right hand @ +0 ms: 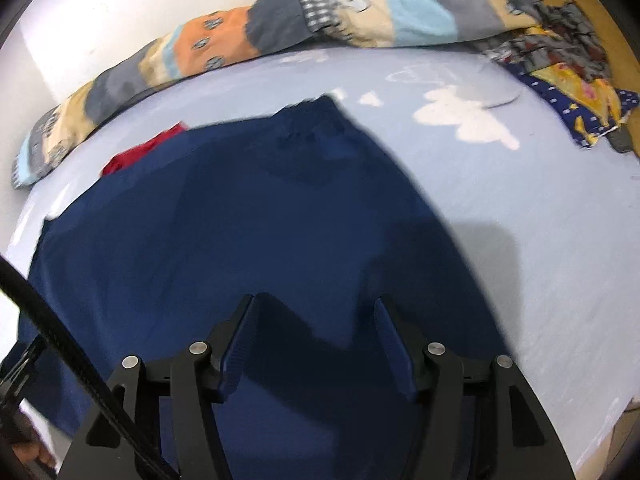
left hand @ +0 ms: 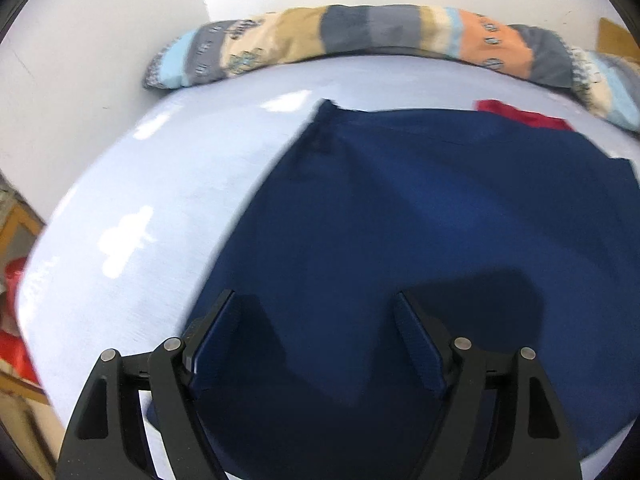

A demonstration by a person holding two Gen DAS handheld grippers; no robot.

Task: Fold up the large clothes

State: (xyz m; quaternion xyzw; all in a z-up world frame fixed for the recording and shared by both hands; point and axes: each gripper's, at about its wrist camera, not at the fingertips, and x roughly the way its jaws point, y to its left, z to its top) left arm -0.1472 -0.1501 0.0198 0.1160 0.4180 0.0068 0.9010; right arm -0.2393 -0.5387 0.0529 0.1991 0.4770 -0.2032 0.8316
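Note:
A large navy blue garment lies spread flat on a light blue bed sheet. It also shows in the right wrist view. My left gripper is open and empty, hovering over the garment's near left part. My right gripper is open and empty, hovering over the garment's near right part, close to its right edge. A red cloth peeks out from behind the garment's far edge, also in the right wrist view.
A long patchwork bolster lies along the white wall at the far side of the bed. A patterned blanket heap sits at the far right corner. A black cable crosses the right wrist view's lower left. Wooden furniture stands left of the bed.

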